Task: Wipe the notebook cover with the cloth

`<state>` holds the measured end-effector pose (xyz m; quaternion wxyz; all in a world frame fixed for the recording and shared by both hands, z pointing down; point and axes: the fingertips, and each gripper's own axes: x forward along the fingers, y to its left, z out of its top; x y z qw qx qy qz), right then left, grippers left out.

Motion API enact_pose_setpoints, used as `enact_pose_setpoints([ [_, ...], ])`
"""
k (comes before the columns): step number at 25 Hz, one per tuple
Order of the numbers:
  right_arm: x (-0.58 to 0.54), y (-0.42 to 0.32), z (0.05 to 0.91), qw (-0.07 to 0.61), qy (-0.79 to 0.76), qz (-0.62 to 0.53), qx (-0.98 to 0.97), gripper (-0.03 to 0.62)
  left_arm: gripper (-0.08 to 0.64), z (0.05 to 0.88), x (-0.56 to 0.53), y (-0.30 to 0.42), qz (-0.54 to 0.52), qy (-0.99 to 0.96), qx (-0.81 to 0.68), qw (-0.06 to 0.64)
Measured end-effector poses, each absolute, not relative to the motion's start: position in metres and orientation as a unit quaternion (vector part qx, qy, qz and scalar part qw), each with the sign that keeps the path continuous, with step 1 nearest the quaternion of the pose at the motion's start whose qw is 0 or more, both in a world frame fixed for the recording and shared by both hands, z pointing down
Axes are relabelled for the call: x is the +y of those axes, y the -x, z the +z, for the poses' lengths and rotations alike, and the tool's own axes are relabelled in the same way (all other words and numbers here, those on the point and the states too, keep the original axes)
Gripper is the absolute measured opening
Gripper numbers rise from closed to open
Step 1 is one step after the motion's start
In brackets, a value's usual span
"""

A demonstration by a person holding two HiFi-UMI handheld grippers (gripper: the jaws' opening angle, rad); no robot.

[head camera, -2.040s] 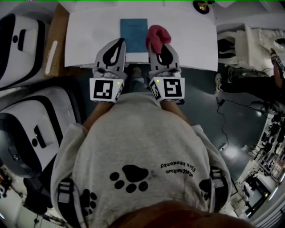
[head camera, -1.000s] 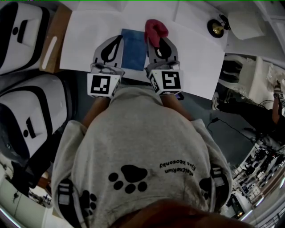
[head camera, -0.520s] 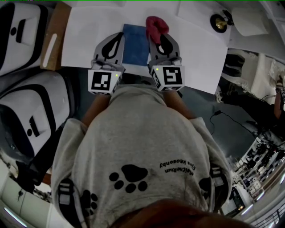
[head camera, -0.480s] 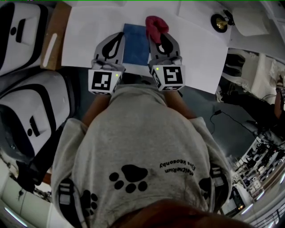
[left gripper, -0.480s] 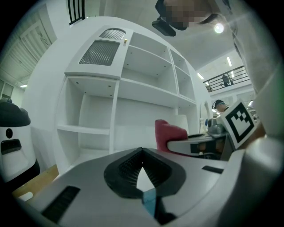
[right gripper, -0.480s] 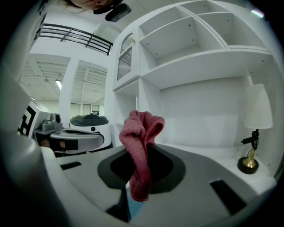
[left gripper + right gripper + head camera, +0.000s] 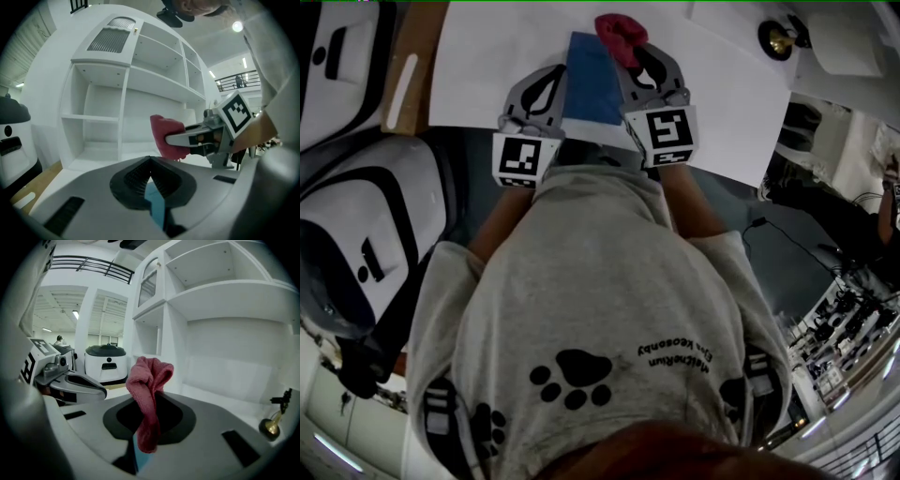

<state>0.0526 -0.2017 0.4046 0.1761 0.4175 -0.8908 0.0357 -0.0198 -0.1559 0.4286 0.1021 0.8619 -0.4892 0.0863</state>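
Observation:
A blue notebook (image 7: 591, 80) lies on the white table (image 7: 478, 70) between my two grippers. The right gripper (image 7: 639, 54) is shut on a red cloth (image 7: 619, 33), which hangs in a loose bunch from its tips (image 7: 150, 394) over the notebook's far right corner. In the left gripper view the cloth (image 7: 164, 136) shows to the right. The left gripper (image 7: 551, 80) stands just off the notebook's left edge, jaws together with nothing clamped in them. A sliver of blue notebook (image 7: 154, 206) shows down through the gap under its fingers. Both grippers point level toward the shelves.
White open shelving (image 7: 108, 108) rises behind the table. A small brass bell (image 7: 780, 37) stands far right on the table (image 7: 271, 423). A wooden board (image 7: 408, 66) lies at the table's left edge, and white machines (image 7: 356, 253) stand on the floor to the left.
The head camera has tipped, so table and grippers sit higher in view. The right gripper has moved a little farther forward with the cloth; the left stays beside the notebook.

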Motion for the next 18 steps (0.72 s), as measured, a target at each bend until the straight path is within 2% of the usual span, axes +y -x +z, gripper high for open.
enact_pose_setpoints([
  [18,-0.219,-0.028,0.502,0.323,-0.310,0.059,-0.892,0.063,0.012,0.533,-0.122,0.017,0.179,-0.851,-0.441,0.225],
])
